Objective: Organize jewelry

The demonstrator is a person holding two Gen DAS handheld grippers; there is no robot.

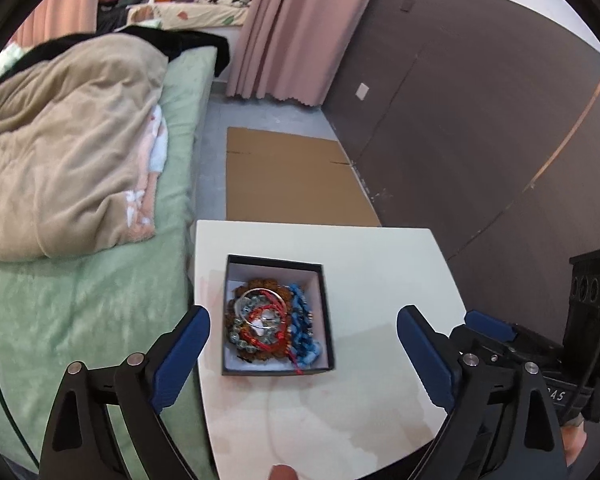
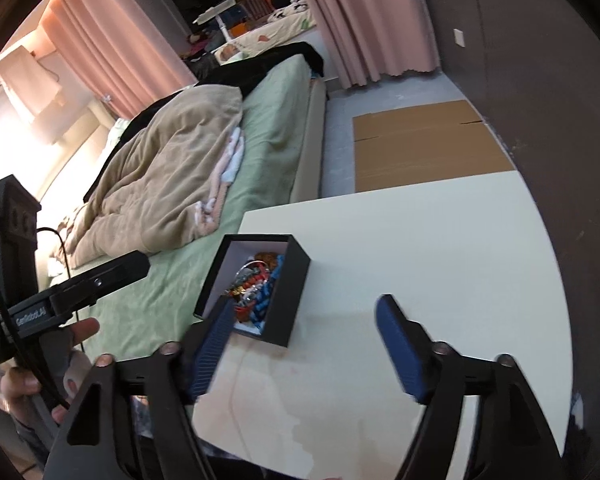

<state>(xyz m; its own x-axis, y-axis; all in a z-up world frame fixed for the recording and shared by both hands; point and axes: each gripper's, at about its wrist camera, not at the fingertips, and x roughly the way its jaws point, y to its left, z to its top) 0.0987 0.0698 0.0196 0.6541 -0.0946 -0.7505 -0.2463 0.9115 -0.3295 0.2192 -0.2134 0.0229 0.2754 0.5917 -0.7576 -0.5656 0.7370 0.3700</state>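
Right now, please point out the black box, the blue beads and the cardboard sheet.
black box (image 1: 274, 372): left wrist view, near outer wall.
blue beads (image 1: 302, 326): left wrist view, middle of the strand.
cardboard sheet (image 1: 292, 180): left wrist view, centre of sheet.

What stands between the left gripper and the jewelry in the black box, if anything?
Nothing visible does. The left gripper is open above the white table, and the black box sits between its fingertips in the left wrist view, lidless. The jewelry lies uncovered inside. Only the box walls surround it, so the approach has to come from above.
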